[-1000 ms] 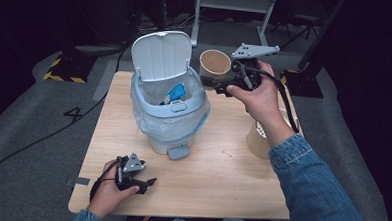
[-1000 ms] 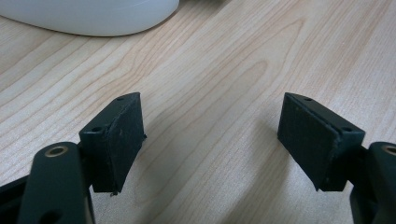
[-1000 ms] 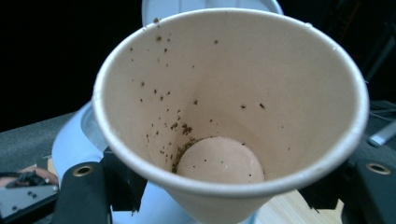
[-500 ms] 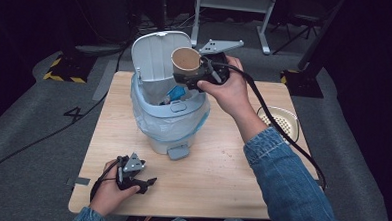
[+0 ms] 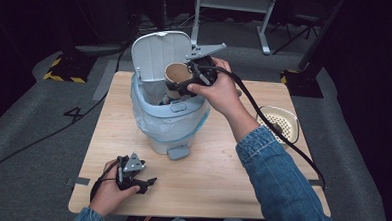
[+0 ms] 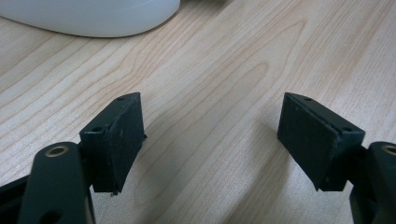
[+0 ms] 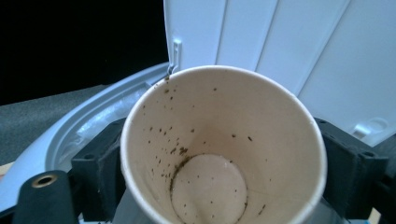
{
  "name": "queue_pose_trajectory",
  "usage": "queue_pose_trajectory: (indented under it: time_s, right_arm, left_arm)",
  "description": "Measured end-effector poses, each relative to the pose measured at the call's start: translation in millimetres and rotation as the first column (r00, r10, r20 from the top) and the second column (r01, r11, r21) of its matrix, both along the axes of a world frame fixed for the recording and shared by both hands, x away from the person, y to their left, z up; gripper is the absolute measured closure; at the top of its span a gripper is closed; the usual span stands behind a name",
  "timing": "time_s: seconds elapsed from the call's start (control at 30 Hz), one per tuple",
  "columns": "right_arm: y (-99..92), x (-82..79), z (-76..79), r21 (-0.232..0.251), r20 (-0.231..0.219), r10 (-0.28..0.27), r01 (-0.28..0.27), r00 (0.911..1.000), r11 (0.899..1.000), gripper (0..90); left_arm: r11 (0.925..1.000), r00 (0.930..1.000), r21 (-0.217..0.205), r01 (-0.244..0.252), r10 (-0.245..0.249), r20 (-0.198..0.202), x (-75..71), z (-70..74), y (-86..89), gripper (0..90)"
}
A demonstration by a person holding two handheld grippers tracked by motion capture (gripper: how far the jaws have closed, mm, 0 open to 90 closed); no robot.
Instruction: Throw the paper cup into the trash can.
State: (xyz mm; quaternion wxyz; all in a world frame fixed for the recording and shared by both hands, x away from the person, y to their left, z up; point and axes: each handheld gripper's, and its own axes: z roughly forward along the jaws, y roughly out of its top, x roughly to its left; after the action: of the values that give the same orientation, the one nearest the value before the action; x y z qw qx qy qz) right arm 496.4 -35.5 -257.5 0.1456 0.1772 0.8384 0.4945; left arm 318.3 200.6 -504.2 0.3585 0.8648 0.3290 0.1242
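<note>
A brown paper cup (image 5: 178,74), its inside speckled with dark grounds (image 7: 210,154), hangs tilted over the open mouth of a pale blue pedal bin (image 5: 168,124) lined with a plastic bag. My right gripper (image 5: 185,84) has the cup between its jaws (image 7: 222,170), which have just been opening. The cup's rim looks round and unsqueezed, and the pads stand beside its wall. The bin's lid (image 5: 159,51) stands upright behind the cup (image 7: 280,42). My left gripper (image 5: 145,182) rests on the table's near left, open with nothing between its jaws (image 6: 210,140).
The bin stands at the back left of a wooden table (image 5: 221,176), with its foot pedal (image 5: 178,152) facing me. A cream perforated dish (image 5: 278,121) lies at the right edge. The bin's white base (image 6: 93,16) is just ahead of the left gripper. Cables trail off the table.
My right hand has carried the cup leftward and down from the table's right side to just over the bin's mouth. The left hand has stayed put.
</note>
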Motion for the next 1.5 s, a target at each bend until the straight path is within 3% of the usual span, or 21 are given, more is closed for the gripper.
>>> queue_pose_trajectory:
  time_s: [0.07, 0.17, 0.3, 0.43, 0.53, 0.63, 0.7, 0.8, 0.97, 1.03, 1.1, 1.2, 1.4, 1.5]
  right_arm:
    - [-2.8, -0.7, 4.7, 0.024, 0.028, -0.008, 0.007, 0.9996, 1.0, 15.5]
    - [-4.5, -0.4, 7.6, 0.05, 0.028, -0.002, 0.001, 0.9996, 0.999, 15.4]
    - [-3.7, 1.4, 4.6, 0.019, 0.016, 0.0, 0.0, 0.9999, 1.0, 15.4]
    - [-1.9, 5.4, -0.2, -0.033, 0.029, 0.038, -0.037, 0.9988, 0.999, 15.6]
    - [-2.3, 6.5, -0.2, -0.022, 0.015, 0.055, -0.055, 0.9984, 0.998, 15.8]
    - [-5.2, 5.0, 3.3, -0.008, 0.047, 0.033, -0.032, 0.9983, 0.999, 15.8]
    - [-8.8, 3.7, 5.5, 0.014, 0.045, 0.032, -0.033, 0.9985, 0.999, 15.8]
    - [-16.6, -1.0, 7.7, 0.006, 0.05, 0.026, -0.027, 0.9984, 1.0, 16.2]
    - [-42.1, -12.1, 17.2, -0.01, 0.031, -0.018, 0.018, 0.9994, 1.0, 21.0]
    - [-55.5, -18.2, 23.0, 0.009, 0.038, -0.038, 0.037, 0.9986, 0.999, 27.8]
    - [-69.8, -23.5, 29.7, 0.018, 0.033, -0.048, 0.048, 0.9983, 0.999, 27.9]
    - [-92.7, -30.7, 38.1, 0.007, 0.037, -0.078, 0.078, 0.9962, 0.997, 29.5]
    - [-141.4, -44.4, 49.1, -0.007, 0.039, -0.126, 0.127, 0.9912, 0.992, 28.1]
    - [-162.0, -49.6, 50.8, 0.026, 0.032, -0.142, 0.142, 0.9893, 0.99, 27.2]
  left_arm:
    - [1.0, 1.0, 0.0, 0.0, 0.0, 0.0, 0.0, 0.0, 0.0, 23.2]
    - [1.0, 1.0, 0.0, 0.0, 0.0, -0.001, 0.0, 0.0, 0.0, 23.1]
    - [1.0, 1.0, -0.001, -0.001, 0.001, 0.0, 0.0, 0.0, -0.1, 23.1]
    - [1.0, 1.0, 0.0, -0.001, 0.001, 0.0, 0.0, 0.0, 0.0, 23.2]
    - [1.0, 1.0, 0.0, -0.001, 0.001, 0.0, 0.1, 0.0, 0.0, 23.1]
    - [1.0, 1.0, 0.0, 0.0, 0.0, -0.001, 0.1, 0.0, 0.1, 23.2]
    - [1.0, 1.0, -0.002, -0.002, 0.002, -0.001, 0.1, -0.1, -0.2, 23.2]
    - [1.0, 1.0, -0.002, -0.002, 0.002, -0.001, 0.1, -0.1, -0.2, 23.1]
    - [0.9998, 0.9998, 0.002, -0.018, 0.018, 0.007, 0.0, 0.2, -1.0, 24.1]
    - [0.9998, 0.9998, -0.003, -0.018, 0.018, 0.012, -0.5, 0.4, -1.1, 27.5]
    - [0.9999, 0.9998, -0.013, -0.011, 0.011, 0.014, 0.0, 0.6, -1.1, 33.4]
    - [0.9999, 0.9997, -0.012, -0.001, 0.001, 0.023, 0.2, 3.2, -1.0, 34.9]
    - [0.9981, 0.9992, -0.059, -0.016, 0.018, 0.036, -1.9, 17.9, 4.1, 34.6]
    - [0.998, 0.9985, -0.058, -0.025, 0.027, 0.047, -1.4, 21.7, 8.3, 34.7]
